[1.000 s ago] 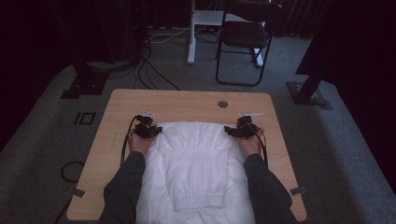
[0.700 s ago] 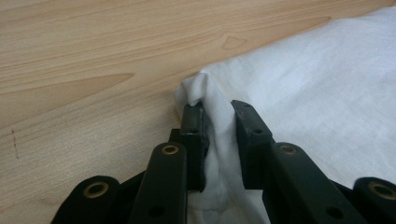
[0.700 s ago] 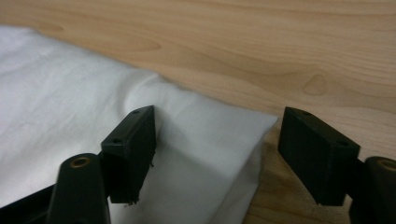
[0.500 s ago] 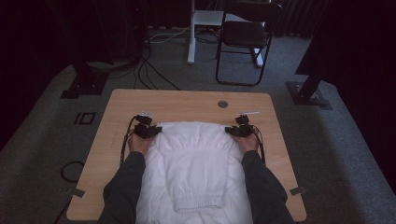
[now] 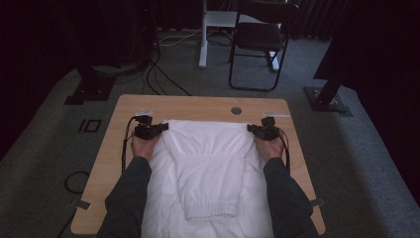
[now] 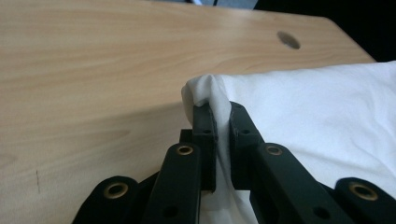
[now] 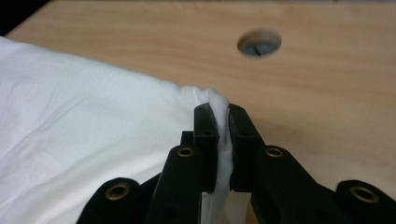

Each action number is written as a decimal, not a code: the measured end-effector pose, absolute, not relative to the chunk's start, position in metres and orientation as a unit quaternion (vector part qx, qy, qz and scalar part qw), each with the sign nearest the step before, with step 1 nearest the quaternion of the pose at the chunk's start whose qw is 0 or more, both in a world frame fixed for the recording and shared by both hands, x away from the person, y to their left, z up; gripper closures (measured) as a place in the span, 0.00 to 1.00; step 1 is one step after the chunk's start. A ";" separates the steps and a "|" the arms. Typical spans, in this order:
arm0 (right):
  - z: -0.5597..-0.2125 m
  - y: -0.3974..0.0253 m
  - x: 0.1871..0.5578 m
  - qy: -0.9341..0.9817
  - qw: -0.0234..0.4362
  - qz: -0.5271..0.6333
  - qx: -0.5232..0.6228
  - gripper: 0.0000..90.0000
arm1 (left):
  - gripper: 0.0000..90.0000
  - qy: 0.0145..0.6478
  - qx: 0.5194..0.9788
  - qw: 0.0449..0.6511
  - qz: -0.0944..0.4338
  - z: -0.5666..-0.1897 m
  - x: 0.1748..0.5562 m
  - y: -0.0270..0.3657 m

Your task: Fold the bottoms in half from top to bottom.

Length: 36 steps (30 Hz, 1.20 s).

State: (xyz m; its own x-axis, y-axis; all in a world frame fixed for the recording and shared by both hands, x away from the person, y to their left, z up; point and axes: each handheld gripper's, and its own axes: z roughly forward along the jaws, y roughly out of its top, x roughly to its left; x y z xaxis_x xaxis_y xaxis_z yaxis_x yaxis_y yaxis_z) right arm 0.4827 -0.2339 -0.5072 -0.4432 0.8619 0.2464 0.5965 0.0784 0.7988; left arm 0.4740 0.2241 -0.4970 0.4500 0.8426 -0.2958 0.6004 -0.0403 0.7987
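Left to right from my end. Left gripper (image 5: 157, 128) sits at the far-left corner of the white garment (image 5: 208, 163). In the left gripper view its jaws are clamped on a pinched-up ridge of that cloth (image 6: 212, 100), fabric bunched between them and poking out above the tips. The person's left hand (image 5: 143, 145) is wrapped around the gripper body, and the dark sleeve (image 5: 126, 198) comes in from the bottom edge.

The garment lies flat on the wooden desk (image 5: 198, 105), spread between the two grippers, far edge stretched roughly straight from one gripper to the other. A folded upper layer ends in an elastic-looking ribbed band (image 5: 210, 210) toward the near side (I can't tell what kind of garment it is). The cloth runs off the near edge of the desk between the forearms.

Round cable hole (image 5: 236, 110) in the desk just beyond the far edge of the cloth, right of centre; something dark shows in it in the right gripper view (image 7: 259, 43), too small to identify. No other containers on the desk.

Right gripper (image 5: 257, 130) at the far-right corner of the garment. In the right gripper view its jaws are closed on a thin fold of white fabric (image 7: 219, 105), with cloth trailing away to the left of that view. Right hand (image 5: 270, 147) around the body, cable (image 5: 286, 148) looping alongside the wrist.

Black folding chair (image 5: 260, 42) on the grey carpet beyond the desk.
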 end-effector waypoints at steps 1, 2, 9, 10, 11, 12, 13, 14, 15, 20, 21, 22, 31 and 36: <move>-0.507 -0.234 0.483 0.719 0.147 0.452 0.507 0.94 | 0.94 0.508 0.710 0.471 0.129 -0.497 0.474 0.224; -0.499 -0.236 0.481 0.712 0.160 0.467 0.500 0.94 | 0.94 0.506 0.705 0.480 0.128 -0.493 0.474 0.224; -0.483 -0.234 0.470 0.718 0.185 0.478 0.471 0.94 | 0.94 0.496 0.691 0.512 0.123 -0.479 0.460 0.226; -0.480 -0.236 0.462 0.720 0.186 0.486 0.459 0.94 | 0.95 0.491 0.691 0.515 0.124 -0.478 0.456 0.228; -0.480 -0.236 0.462 0.720 0.186 0.486 0.459 0.94 | 0.95 0.486 0.690 0.521 0.124 -0.476 0.452 0.230; -0.476 -0.239 0.454 0.719 0.187 0.496 0.449 0.94 | 0.95 0.482 0.689 0.527 0.123 -0.474 0.449 0.232; -0.476 -0.239 0.454 0.719 0.187 0.496 0.449 0.94 | 0.95 0.477 0.685 0.537 0.120 -0.472 0.442 0.235; -0.471 -0.243 0.440 0.721 0.185 0.510 0.431 0.94 | 0.94 0.471 0.686 0.542 0.120 -0.470 0.436 0.236; -0.471 -0.243 0.440 0.721 0.185 0.510 0.431 0.94 | 0.94 0.465 0.689 0.543 0.121 -0.468 0.432 0.238; -0.465 -0.249 0.405 0.735 0.192 0.521 0.388 0.94 | 0.94 0.438 0.692 0.562 0.112 -0.463 0.401 0.245; -0.465 -0.251 0.398 0.737 0.191 0.522 0.384 0.94 | 0.94 0.434 0.694 0.564 0.111 -0.462 0.397 0.246; -0.465 -0.252 0.393 0.739 0.192 0.522 0.380 0.94 | 0.94 0.427 0.697 0.565 0.109 -0.463 0.388 0.247; -0.493 -0.259 0.337 0.767 0.152 0.506 0.365 0.93 | 0.94 0.413 0.744 0.521 0.069 -0.502 0.319 0.248; -0.525 -0.256 0.319 0.793 0.117 0.465 0.376 0.93 | 0.93 0.410 0.796 0.442 0.057 -0.532 0.300 0.234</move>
State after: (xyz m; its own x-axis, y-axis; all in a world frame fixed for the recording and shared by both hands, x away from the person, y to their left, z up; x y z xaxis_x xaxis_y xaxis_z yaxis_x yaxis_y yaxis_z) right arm 0.3193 -0.2559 -0.5254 -0.6902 0.7046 0.1648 0.4877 0.2848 0.8253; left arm 0.2999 0.2337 -0.5320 0.6568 0.7032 -0.2721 0.6030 -0.2732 0.7495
